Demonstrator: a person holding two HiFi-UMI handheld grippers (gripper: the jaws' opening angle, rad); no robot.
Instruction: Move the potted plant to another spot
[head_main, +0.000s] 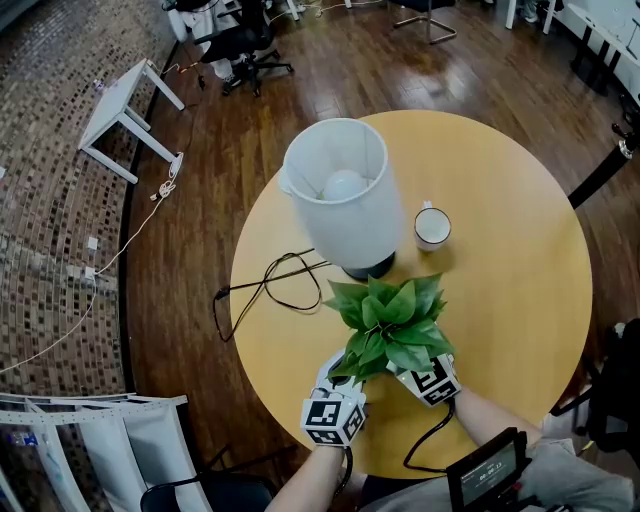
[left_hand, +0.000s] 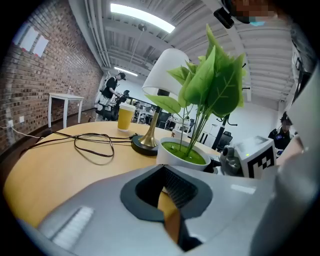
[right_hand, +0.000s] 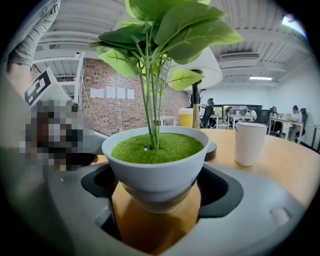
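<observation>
Right gripper view is showing your right gripper (right_hand: 156, 216) closing on the potted plant (right_hand: 155, 167): the white bowl of the pot is sitting squarely between the two jaws, its walls meeting the dark pads on either side, so you are holding it low on the body with the stems rising straight up in front of the camera. Whether the base is resting on the round wooden table (right_hand: 287, 175) or just clearing it, I cannot tell. Your left gripper (left_hand: 167, 196) is idling with its jaws drawn almost together and nothing between them; from it the pot (left_hand: 182, 152) is lying just ahead and off to the right, apart from the jaws. So the right gripper is the one doing the carrying, and any move is turning on keeping that upright axis upright. In the head view the plant (head_main: 392, 320) is standing near your edge of the table (head_main: 520, 300), both grippers (head_main: 338, 392) (head_main: 425, 378) crowding its near side. Beyond it the table lamp (head_main: 345, 195) is standing just behind the leaves, its black cable (head_main: 270, 285) looping off to the left, and a white cup (head_main: 432, 228) is sitting to the lamp's right. The bare wood to the right is looking like the easier way out.
</observation>
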